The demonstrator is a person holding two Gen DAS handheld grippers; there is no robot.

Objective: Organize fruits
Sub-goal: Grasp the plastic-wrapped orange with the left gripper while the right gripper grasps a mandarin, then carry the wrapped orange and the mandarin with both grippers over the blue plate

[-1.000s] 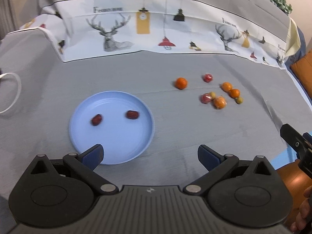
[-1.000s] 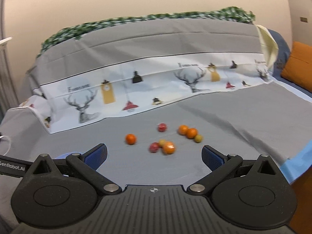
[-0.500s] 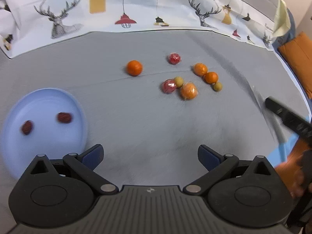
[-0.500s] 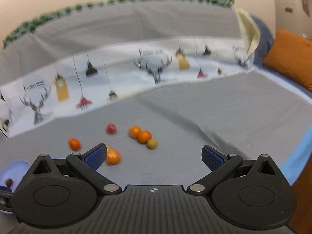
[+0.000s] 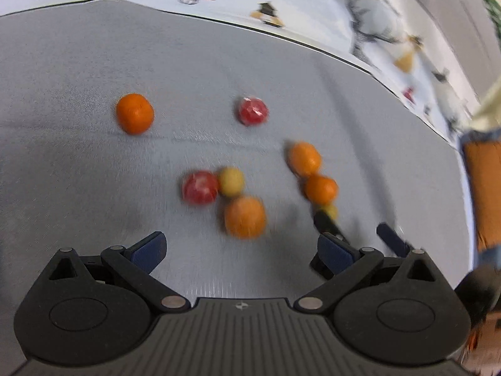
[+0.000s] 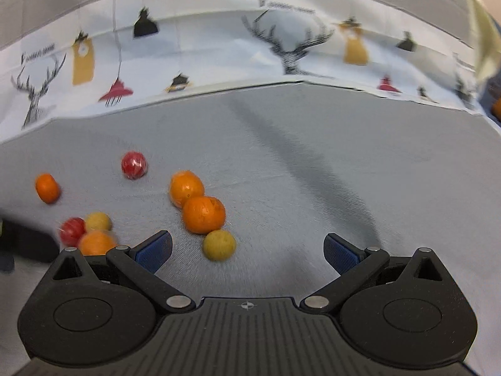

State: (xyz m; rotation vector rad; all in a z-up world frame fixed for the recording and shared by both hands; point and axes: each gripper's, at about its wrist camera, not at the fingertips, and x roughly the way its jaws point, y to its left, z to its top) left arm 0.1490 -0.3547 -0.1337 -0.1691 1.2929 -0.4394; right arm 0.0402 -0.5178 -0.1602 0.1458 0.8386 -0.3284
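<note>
Several small fruits lie loose on the grey cloth. In the left wrist view an orange (image 5: 245, 216) sits just ahead of my open, empty left gripper (image 5: 240, 249), with a red fruit (image 5: 200, 187) and a yellow one (image 5: 231, 181) behind it. A lone orange (image 5: 135, 113) and a red fruit (image 5: 252, 111) lie farther back. My right gripper (image 6: 247, 249) is open and empty; a yellow fruit (image 6: 219, 245) lies just ahead between its fingers, with two oranges (image 6: 203, 214) (image 6: 186, 188) behind. The right gripper's fingers (image 5: 388, 236) show at the left view's right.
A white printed cloth with deer and lamps (image 6: 281, 44) rises behind the grey surface. An orange cushion (image 5: 483, 188) lies at the right edge. The left gripper's dark body (image 6: 22, 244) shows at the right wrist view's left edge.
Both grippers moved forward and down toward the fruit cluster. The blue plate with two red fruits slid out of the left view. The fruits now look much closer.
</note>
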